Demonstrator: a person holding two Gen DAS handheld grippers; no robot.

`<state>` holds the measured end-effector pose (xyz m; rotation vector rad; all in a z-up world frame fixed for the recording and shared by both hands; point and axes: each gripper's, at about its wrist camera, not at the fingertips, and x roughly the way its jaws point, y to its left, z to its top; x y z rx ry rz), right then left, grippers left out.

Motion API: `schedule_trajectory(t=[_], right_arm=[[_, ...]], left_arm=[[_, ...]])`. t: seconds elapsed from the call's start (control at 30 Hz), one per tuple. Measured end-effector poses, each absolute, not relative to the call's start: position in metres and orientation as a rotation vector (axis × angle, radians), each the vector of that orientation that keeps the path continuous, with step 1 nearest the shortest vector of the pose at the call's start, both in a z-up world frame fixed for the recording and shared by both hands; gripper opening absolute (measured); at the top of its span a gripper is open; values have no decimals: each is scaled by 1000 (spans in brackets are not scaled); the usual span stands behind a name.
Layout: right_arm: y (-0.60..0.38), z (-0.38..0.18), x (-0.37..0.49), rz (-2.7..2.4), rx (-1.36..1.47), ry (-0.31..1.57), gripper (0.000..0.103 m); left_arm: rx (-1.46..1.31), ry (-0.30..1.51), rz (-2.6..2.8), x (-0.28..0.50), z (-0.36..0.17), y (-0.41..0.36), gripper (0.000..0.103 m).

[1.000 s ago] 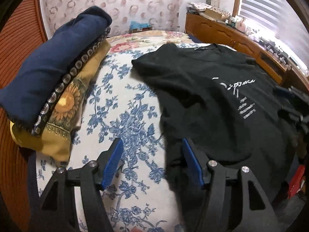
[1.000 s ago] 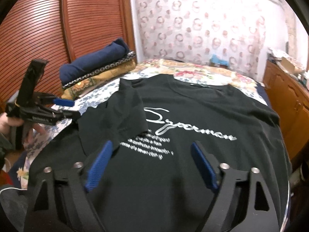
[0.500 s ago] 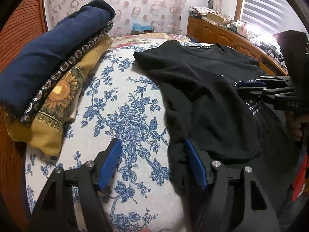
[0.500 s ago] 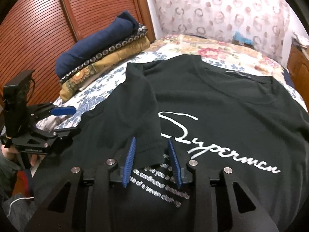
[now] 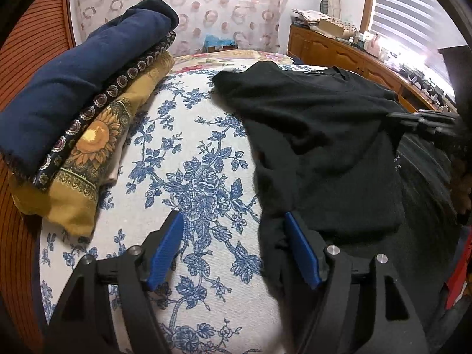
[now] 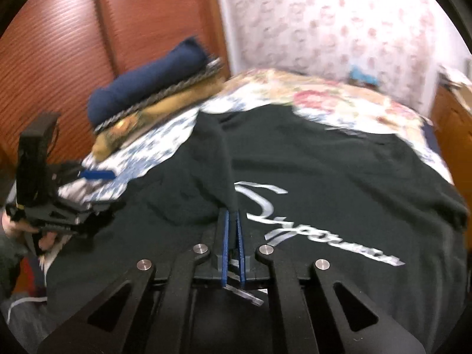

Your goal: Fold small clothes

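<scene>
Two grippers work over a black T-shirt (image 6: pixel 324 177) spread front-up on a bed with a blue floral cover (image 5: pixel 188 159), its silver script print showing in the right wrist view. The right gripper (image 6: pixel 232 221) has just closed its jaws and now pinches the edge of the shirt's sleeve (image 6: pixel 218 159), which lies folded in across the chest, the blue pads pressed together with black cloth between them. The left gripper (image 5: pixel 233 247) hovers at the shirt's near side edge with its jaws wide; one blue pad sits over the bare bed cover, the other just at the dark fabric, and nothing is gripped. A stack of folded clothes (image 5: pixel 76 112), navy on top of a yellow sunflower print, rests on the bed beside the shirt, near a slatted wooden door (image 6: pixel 73 44).
</scene>
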<state>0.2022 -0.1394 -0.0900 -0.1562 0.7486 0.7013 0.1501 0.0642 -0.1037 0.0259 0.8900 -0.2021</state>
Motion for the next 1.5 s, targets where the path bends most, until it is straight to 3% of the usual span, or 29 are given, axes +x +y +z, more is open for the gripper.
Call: schedule_trajectory(t=[0.17, 0.3, 0.4, 0.53, 0.9, 1.1, 1.27, 1.5], right_arm=[[-147, -100, 201, 669, -179, 786, 5], [-163, -98, 196, 656, -157, 773, 18], [-191, -89, 192, 621, -133, 744, 38], [-254, -77, 190, 526, -92, 717, 51], [-417, -93, 201, 274, 121, 792, 51], [-445, -114, 206, 282, 232, 869, 50], [-452, -128, 213, 330, 340, 919, 40], [-452, -126, 215, 384, 387, 912, 13]], left_arm=[[24, 887, -203, 151, -105, 65, 72], [24, 888, -203, 152, -104, 65, 73], [25, 888, -203, 151, -104, 65, 73], [25, 888, -202, 151, -104, 65, 73], [31, 875, -189, 150, -102, 65, 73], [48, 780, -220, 140, -61, 38, 73], [24, 753, -329, 140, -42, 3, 73], [24, 796, -387, 142, -58, -32, 73]])
